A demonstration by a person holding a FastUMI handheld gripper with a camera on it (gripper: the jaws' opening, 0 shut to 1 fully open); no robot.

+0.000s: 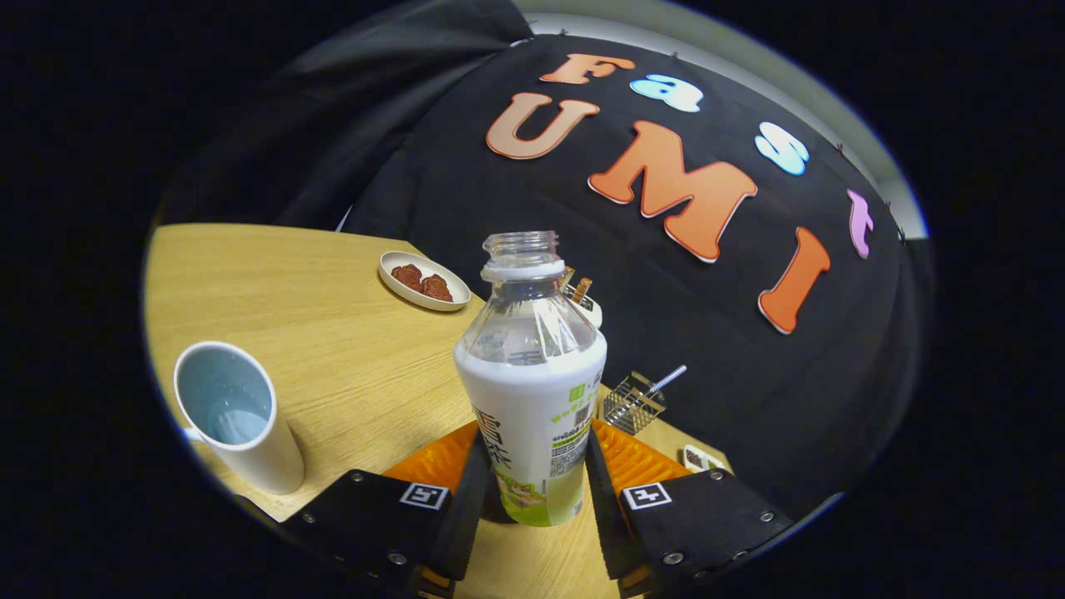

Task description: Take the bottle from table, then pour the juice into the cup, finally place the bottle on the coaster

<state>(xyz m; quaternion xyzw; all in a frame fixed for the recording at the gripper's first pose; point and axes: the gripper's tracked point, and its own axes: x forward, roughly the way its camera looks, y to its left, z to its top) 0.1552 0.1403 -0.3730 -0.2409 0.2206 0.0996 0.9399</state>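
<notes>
Bottle (531,391) gripped, uncapped.
My gripper (532,491) jaws clamp its label; cup (237,416) stands apart on the tabletop (333,333).

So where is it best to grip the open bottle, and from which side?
Grip the bottle low on its straight labelled body, level from the side. It stands upright and uncapped, shoulders tapering above. The claw already has a finger on either side there.
</notes>
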